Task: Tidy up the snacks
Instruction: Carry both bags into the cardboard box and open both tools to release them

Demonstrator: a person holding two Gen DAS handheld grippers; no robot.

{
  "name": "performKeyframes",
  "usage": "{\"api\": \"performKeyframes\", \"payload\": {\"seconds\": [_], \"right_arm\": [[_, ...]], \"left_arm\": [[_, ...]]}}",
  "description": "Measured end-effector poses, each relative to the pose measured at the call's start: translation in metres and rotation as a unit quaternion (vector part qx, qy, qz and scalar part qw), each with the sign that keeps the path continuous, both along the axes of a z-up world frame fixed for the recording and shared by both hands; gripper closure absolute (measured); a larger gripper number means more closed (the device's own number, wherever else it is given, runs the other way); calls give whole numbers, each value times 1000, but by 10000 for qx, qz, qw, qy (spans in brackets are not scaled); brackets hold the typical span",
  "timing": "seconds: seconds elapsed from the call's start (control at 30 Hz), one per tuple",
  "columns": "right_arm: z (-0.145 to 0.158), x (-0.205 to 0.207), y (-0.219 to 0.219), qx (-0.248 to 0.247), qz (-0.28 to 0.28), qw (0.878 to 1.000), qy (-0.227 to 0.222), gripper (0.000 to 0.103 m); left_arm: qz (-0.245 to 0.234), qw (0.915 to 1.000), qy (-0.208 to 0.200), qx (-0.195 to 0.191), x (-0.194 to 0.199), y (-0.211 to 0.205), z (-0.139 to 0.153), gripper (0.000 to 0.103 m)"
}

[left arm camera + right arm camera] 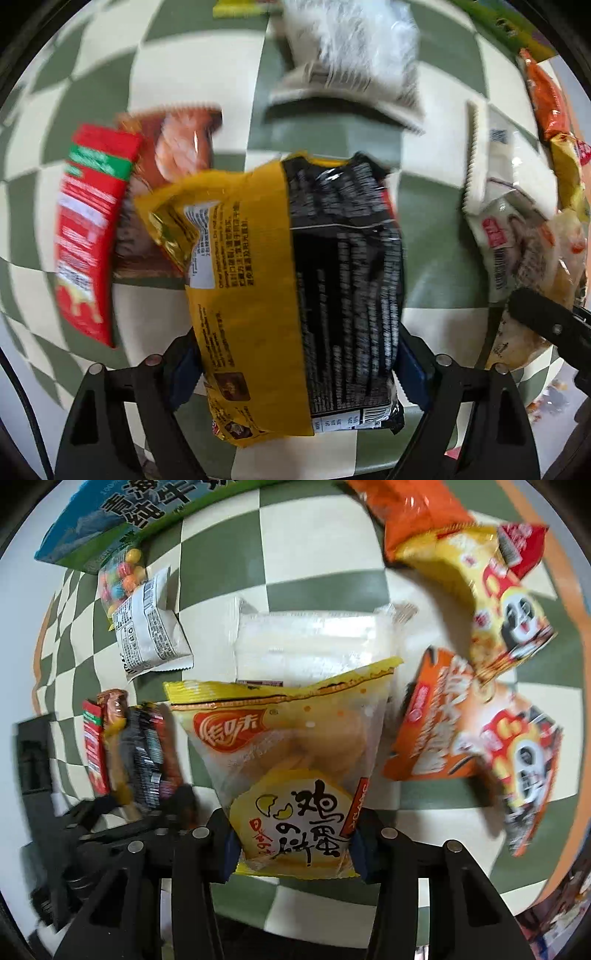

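My left gripper is shut on a yellow and black snack packet, which fills the wide gap between its blue pads. The packet hangs over a red packet and a brown sausage packet lying on the checkered cloth. My right gripper is shut on the lower end of a yellow egg-biscuit packet. A white packet lies just beyond it. In the right wrist view the left gripper shows at the left edge with its packet.
Orange snack bags and a yellow bag lie to the right. A small white packet, a candy bag and a blue-green box sit at the far left. Another white packet lies ahead of the left gripper.
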State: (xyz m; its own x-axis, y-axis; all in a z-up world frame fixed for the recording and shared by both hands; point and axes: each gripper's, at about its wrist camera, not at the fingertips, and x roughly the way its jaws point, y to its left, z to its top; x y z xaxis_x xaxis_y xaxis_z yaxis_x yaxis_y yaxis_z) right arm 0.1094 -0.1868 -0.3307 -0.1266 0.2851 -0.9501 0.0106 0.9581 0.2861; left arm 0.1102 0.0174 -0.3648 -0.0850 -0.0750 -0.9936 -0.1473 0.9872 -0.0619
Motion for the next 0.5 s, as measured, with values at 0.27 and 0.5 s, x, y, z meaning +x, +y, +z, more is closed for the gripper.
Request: {"api": "performKeyframes", "payload": {"seconds": [0.27, 0.5], "right_arm": [[9, -4, -3, -165, -82, 9997, -176, 28], [1, -8, -6, -458, -520, 9970, -349, 54]], "left_arm": [[604, 9945, 197, -836, -6, 42, -5, 14], [466, 9983, -35, -348, -5, 29, -2, 19]]}}
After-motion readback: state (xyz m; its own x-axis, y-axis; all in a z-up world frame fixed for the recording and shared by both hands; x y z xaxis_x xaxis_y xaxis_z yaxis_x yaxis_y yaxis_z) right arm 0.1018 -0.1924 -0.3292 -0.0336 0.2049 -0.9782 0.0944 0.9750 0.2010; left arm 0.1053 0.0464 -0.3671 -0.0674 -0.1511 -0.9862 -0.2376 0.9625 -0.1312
